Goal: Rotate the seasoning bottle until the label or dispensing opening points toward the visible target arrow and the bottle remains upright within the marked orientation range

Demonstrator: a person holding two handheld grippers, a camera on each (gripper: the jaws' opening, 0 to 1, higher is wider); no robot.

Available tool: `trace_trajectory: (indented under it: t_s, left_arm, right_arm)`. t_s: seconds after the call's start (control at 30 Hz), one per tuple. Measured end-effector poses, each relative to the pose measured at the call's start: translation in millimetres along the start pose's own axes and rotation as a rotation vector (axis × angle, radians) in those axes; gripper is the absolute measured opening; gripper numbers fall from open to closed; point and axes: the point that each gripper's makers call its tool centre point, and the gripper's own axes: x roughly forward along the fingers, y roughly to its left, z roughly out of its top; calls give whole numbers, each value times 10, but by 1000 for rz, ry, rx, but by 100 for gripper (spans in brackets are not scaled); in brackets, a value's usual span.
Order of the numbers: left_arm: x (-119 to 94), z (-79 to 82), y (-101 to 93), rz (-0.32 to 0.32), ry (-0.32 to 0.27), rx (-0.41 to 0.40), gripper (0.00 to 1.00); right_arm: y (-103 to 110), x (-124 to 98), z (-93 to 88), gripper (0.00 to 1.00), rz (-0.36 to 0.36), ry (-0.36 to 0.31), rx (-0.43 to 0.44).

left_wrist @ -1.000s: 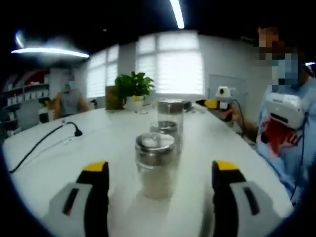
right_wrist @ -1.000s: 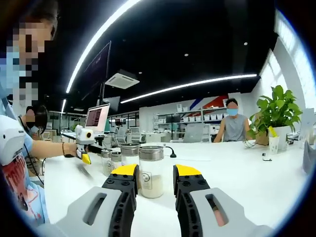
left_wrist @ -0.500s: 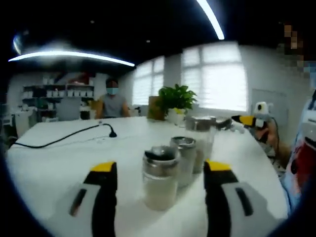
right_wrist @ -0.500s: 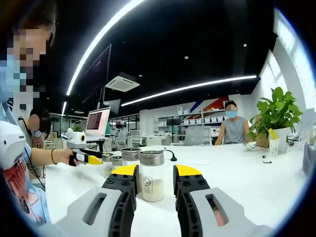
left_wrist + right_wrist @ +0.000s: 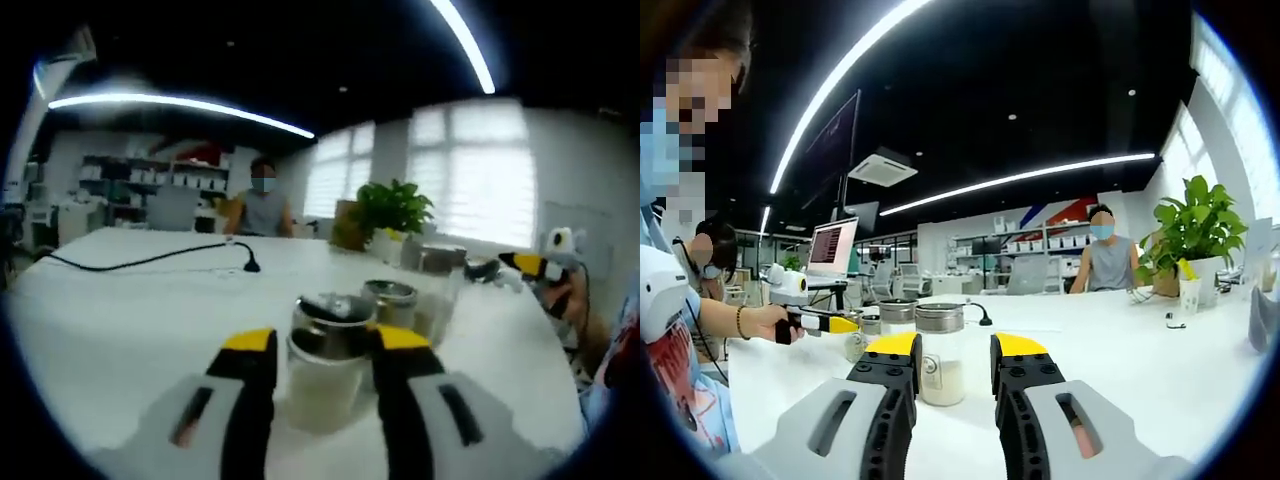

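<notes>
Biggest change on the white worktop [image 5: 120, 320]: your left tool [image 5: 322, 352] has closed in over the last second, and its yellow-tipped jaws now look clamped on the nearest seasoning bottle [image 5: 325, 375], upright at the front of the row. Twist next, I'd guess. Right tool [image 5: 953, 352] hangs back, jaws narrowly apart, holding nothing.

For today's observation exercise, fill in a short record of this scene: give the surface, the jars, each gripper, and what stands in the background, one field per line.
surface: white table
nearest jar: seasoning bottle, metal lid, white powder, upright
other jars: two behind it, second jar, tall jar
left gripper: jaws close on either side of the seasoning bottle; contact unclear
right gripper: jaws slightly apart, holding nothing
background: potted plant, black cable, seated person
</notes>
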Motion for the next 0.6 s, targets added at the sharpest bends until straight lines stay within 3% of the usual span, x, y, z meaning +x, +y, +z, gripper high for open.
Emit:
trace_trajectory:
  t_s: [0.03,0.33,0.53,0.6]
  left_arm:
    - [1,4,3,-5,0,27,36]
    - [-19,-10,-3,-47,18,22,35]
    - [-12,-15,-9,-149,44,5,35]
    - [-10,-24,-24,-186,51,33,35]
  right_arm:
    - [-2,0,-5,27,0,2,1]
    - [19,26,-18,27,6,3,7]
    - [36,39,-25,27,13,3,9]
    - [35,39,-43,27,13,7,11]
